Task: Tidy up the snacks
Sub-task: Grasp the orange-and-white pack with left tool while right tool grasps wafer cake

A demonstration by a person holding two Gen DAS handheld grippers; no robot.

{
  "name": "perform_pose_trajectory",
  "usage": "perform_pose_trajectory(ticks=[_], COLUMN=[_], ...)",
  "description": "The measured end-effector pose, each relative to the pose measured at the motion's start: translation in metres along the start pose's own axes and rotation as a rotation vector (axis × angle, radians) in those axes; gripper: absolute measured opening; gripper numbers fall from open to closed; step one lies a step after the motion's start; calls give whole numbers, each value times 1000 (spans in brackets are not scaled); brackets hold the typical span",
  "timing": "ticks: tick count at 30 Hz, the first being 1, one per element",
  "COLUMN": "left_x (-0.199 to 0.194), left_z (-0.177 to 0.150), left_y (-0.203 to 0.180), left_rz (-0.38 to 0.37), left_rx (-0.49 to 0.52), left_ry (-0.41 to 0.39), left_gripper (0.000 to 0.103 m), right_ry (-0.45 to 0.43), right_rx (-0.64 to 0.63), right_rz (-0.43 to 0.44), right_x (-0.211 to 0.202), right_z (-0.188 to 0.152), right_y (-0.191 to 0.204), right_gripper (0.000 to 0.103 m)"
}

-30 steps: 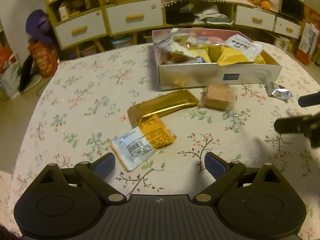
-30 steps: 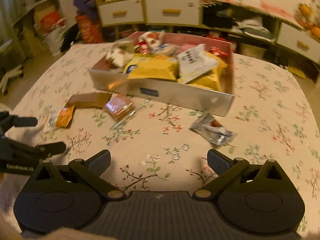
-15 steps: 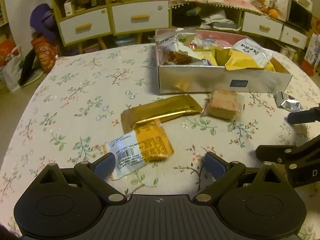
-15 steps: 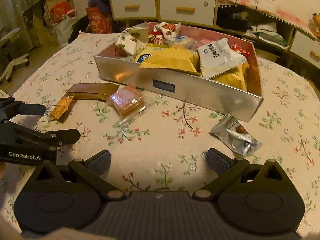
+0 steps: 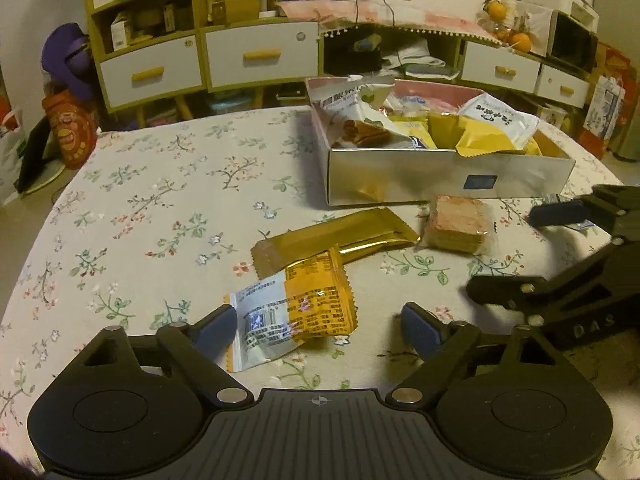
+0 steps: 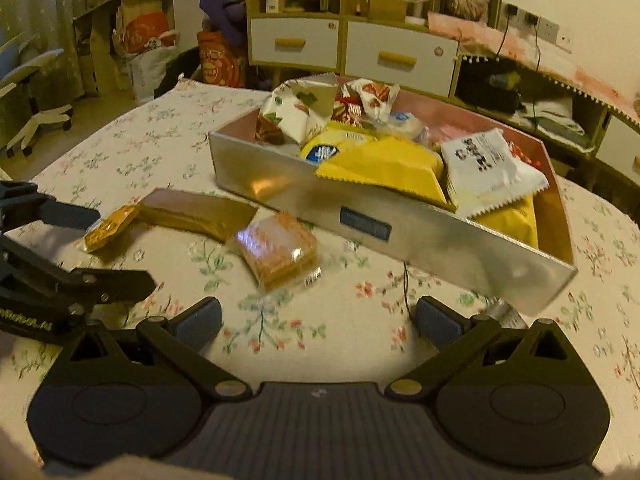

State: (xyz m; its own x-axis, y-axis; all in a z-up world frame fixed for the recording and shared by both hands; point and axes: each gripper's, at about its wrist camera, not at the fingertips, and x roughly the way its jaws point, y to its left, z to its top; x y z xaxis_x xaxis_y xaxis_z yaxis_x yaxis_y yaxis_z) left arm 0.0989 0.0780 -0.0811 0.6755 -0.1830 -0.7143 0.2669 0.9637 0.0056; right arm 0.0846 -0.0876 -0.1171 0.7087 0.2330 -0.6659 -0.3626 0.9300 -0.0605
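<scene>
Bare tablecloth [image 5: 152, 216] lies open left of the box [image 5: 400, 178].

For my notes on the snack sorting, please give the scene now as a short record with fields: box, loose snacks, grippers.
box: silver box on the table, full of packets
loose snacks: orange packet, overlapping the gold bar; wafer pack near the box front
left gripper: open, jaws have just been closing, orange packet partly between them, not pressed
right gripper: open, holds nothing
</scene>
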Motion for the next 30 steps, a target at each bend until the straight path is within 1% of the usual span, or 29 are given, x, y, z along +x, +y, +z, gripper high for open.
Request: perform_pose_trajectory(ticks=[5,9,15,17,18,21,24,25,26,28,30], left_x=[0,0,-1,-1,0,2,3,3,3,3,3], left_z=[0,1,2,2,1,0,0,1,1,2,4], left_y=[2,6,9,12,13,18,21,22,22,23,22], left_rz=[-7,-10,-18,-11,-1,11,20,19,20,26,34], left_rx=[16,4,-3,-4,-4,-20,-37,-43,-52,-66,-77], left_ry=[-12,-15,-16,-15,-13,-7,-7,-6,-5,-2,6], left_gripper=[80,77,81,87,88,90,91,91,91,90,88], right_ry=[-34,-51,-58,-60,-61,-64,-67,-68,-68,-67,-64], right_rx=[-9,-30,-64,-67,-66,-68,-79,-82,-85,-86,-89], right_rz=[2,21,42,45,46,50,48,49,54,61,67], right_x=[6,8,6,5,5,4,3,3,3,2,2], right_z=[5,7,10,10,10,11,11,12,13,13,14], right_y=[4,10,15,15,14,14,15,16,16,16,17], right_gripper=[102,98,86,81,80,71,60,54,51,46,45])
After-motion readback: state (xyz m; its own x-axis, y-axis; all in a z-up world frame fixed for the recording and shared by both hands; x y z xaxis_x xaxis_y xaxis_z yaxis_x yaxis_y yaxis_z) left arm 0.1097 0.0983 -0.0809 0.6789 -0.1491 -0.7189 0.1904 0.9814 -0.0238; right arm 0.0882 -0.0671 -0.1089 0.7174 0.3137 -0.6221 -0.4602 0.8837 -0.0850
